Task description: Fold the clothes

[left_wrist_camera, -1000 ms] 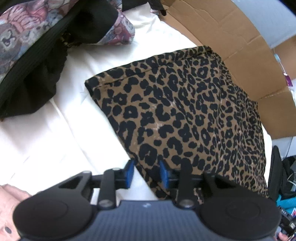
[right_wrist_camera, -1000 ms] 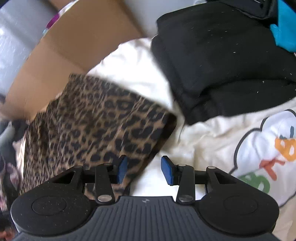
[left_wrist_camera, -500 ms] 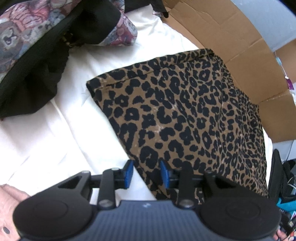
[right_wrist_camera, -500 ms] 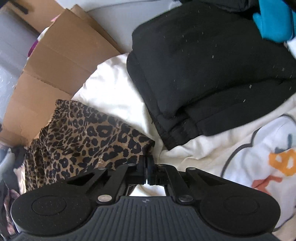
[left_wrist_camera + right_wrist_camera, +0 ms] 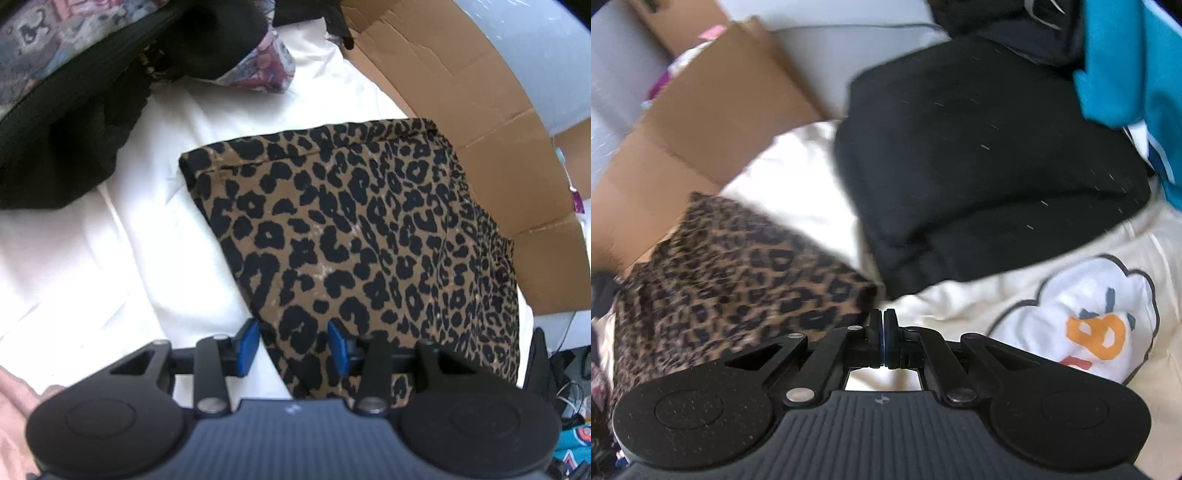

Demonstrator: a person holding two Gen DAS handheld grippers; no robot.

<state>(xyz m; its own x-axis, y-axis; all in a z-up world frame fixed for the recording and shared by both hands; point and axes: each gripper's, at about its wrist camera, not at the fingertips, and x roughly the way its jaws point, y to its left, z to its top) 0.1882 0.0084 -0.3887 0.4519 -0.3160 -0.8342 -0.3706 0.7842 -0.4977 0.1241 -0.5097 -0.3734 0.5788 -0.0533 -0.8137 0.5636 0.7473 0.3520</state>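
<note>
A white sheet (image 5: 122,258) covers the surface, which looks like a bed. At its far edge stands a flattened cardboard box (image 5: 480,122). A heap of black and patterned clothes (image 5: 66,122) lies at the back left in the left wrist view, and a folded black garment (image 5: 979,177) lies at the back right in the right wrist view, beside a cream top (image 5: 1082,321) with a cartoon print and something teal (image 5: 1126,62).

In the middle lies the leopard cloth (image 5: 362,236), already folded into a flat, roughly four-sided shape on the sheet.

The left claw (image 5: 293,347) sits at the cloth's near edge. Its jaws have just been opening and now stand apart, the cloth's edge lying loosely between the blue pads (image 5: 249,341) without being pinched.

The right claw (image 5: 883,338) was apart a second ago and is now fully together, empty, just beside the cloth's near right corner, not gripping it.

Both claws seem to have let go, so this fold looks finished; smoothing or setting the cloth aside likely comes next.
</note>
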